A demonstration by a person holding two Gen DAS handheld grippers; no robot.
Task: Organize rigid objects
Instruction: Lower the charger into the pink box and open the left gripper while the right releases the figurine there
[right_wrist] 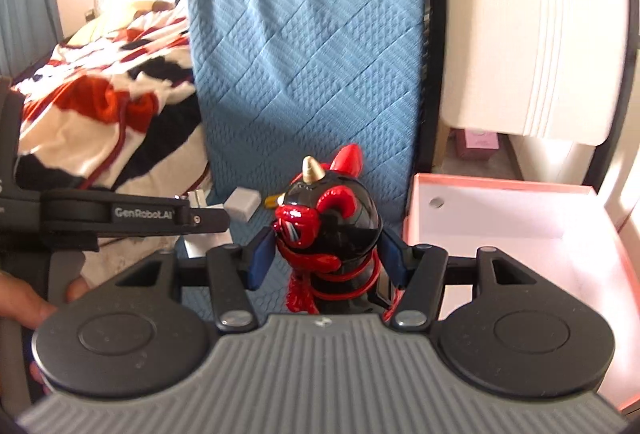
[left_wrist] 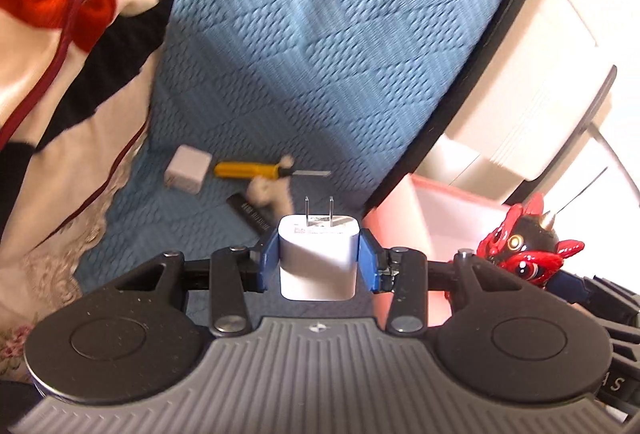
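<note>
Your bed (left_wrist: 320, 34), blue quilted cover. Lying on it: one white cube charger (left_wrist: 187, 171); one yellow-handled screwdriver (left_wrist: 264, 170) just beside it; one black bar (left_wrist: 250, 216); one blurred beige item (left_wrist: 266, 190); patterned blanket (left_wrist: 60, 34) along its edge.

Both grippers loaded, held side by side.
Left gripper (left_wrist: 319, 258): blue pads (left_wrist: 269, 261) pressed on both sides of a white charger (left_wrist: 318, 263), prongs pointing fwd. Right gripper (right_wrist: 324, 258): fingers (right_wrist: 260, 258) clamped round a red-black figurine (right_wrist: 328, 222), upright. Left unit sits just left of the right one; bare hand (right_wrist: 28, 298) on its grip, lower left in right wrist view.
</note>
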